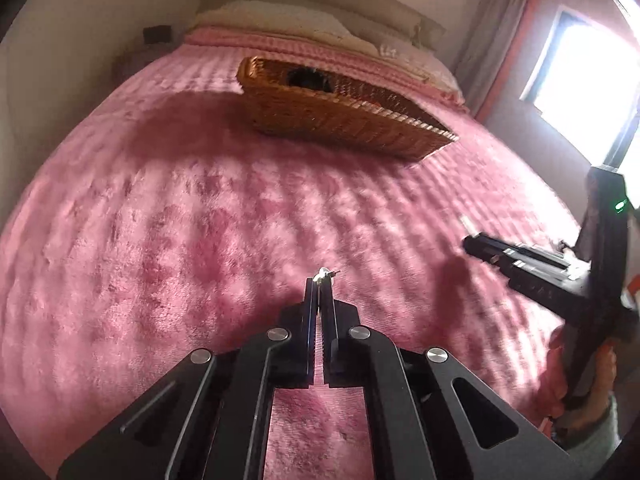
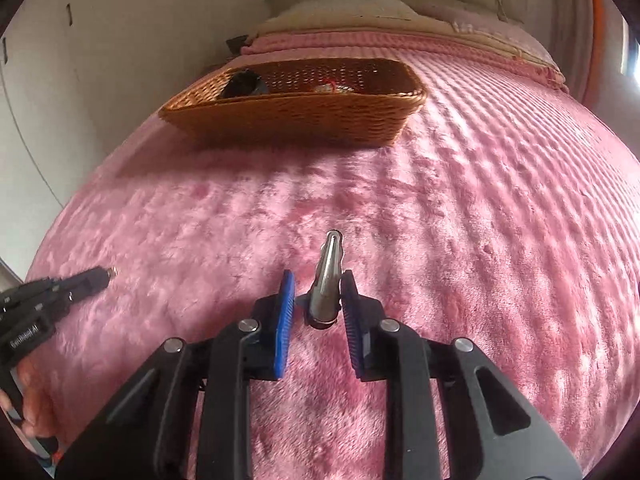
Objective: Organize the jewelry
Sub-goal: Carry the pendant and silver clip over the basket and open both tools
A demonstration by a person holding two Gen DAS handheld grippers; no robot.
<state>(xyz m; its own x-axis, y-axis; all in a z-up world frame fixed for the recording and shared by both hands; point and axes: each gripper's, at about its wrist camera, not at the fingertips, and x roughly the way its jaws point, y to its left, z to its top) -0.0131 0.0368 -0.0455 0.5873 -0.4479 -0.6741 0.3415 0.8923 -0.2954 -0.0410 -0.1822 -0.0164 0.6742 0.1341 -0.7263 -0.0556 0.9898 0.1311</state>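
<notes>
My left gripper (image 1: pixel 320 280) is shut on a small silver stud earring (image 1: pixel 323 273), which sticks out at its tips just above the pink blanket (image 1: pixel 180 220). The right wrist view shows it at the left edge (image 2: pixel 105 275). A silver metal clip (image 2: pixel 327 280) lies lengthwise between the blue pads (image 2: pixel 285 300) of my right gripper (image 2: pixel 318 278). It rests against the right pad, and a narrow gap shows at the left pad. In the left wrist view the right gripper (image 1: pixel 469 241) is at the right. A woven basket (image 2: pixel 288 120) stands farther up the bed.
The basket (image 1: pixel 340 120) holds a dark item (image 2: pixel 242 82) and a small red-and-white piece (image 2: pixel 326 87). Pillows (image 1: pixel 280 20) lie at the head of the bed. A bright window (image 1: pixel 580 80) is on the right, white cupboard doors (image 2: pixel 60 80) on the left. A hand (image 1: pixel 588 380) holds each gripper.
</notes>
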